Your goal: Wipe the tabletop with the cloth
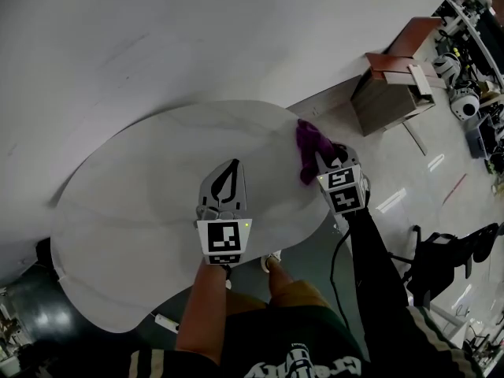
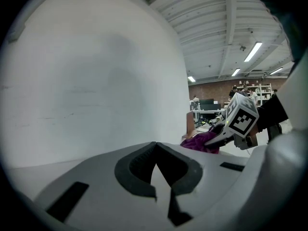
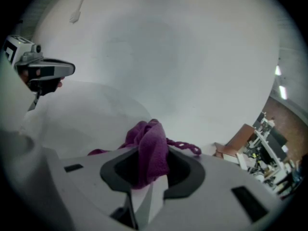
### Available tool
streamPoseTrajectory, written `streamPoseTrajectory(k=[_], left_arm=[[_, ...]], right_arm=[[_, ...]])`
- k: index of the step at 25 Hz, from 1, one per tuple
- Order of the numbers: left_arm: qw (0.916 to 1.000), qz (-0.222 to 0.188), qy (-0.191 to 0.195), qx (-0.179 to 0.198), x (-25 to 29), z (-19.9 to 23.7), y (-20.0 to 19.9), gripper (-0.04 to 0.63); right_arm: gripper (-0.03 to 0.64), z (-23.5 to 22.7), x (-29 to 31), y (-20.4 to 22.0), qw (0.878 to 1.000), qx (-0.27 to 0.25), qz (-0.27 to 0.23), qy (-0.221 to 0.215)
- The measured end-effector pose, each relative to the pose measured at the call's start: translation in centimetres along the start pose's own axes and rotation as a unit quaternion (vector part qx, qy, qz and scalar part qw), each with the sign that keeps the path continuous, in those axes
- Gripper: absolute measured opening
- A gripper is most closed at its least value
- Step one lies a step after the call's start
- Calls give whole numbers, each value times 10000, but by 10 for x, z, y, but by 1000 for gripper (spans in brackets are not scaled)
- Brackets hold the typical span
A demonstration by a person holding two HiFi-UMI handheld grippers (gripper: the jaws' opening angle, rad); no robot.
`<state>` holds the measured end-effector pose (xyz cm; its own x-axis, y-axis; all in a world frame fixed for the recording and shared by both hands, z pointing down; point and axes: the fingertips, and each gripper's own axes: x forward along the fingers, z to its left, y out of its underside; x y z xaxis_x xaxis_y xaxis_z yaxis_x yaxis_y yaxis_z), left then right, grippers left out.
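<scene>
The white round tabletop fills the middle of the head view. A purple cloth hangs bunched at the table's right edge, with my right gripper shut on it. In the right gripper view the cloth is pinched between the jaws and drapes forward over the tabletop. My left gripper hovers over the table's middle, jaws closed to a point with nothing between them. From the left gripper view the cloth and right gripper show to the right.
A brown wooden cabinet stands on the floor beyond the table's right side. A black chair sits to the right of my right arm. A white wall runs behind the table. The person's legs and shoe are under the near edge.
</scene>
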<state>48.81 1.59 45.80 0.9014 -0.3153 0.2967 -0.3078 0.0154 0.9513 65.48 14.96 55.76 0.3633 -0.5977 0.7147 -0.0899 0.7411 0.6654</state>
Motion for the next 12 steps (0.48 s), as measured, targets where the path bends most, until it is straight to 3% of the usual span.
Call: streamPoseTrajectory(k=[5, 7, 10, 12], left_arm=[[10000, 44, -35, 7, -11, 6, 5, 0], [9999, 59, -107, -39, -21, 14, 8, 0], [9997, 36, -227, -61, -45, 35, 12, 0], [9995, 40, -326, -32, -66, 55, 18, 0]], right_arm=[[126, -30, -6, 14, 9985, 75, 163, 522], [126, -28, -13, 8, 9981, 193, -5, 578], [126, -6, -27, -17, 9972, 358, -430, 492], [126, 27, -31, -33, 9977, 201, -556, 344]])
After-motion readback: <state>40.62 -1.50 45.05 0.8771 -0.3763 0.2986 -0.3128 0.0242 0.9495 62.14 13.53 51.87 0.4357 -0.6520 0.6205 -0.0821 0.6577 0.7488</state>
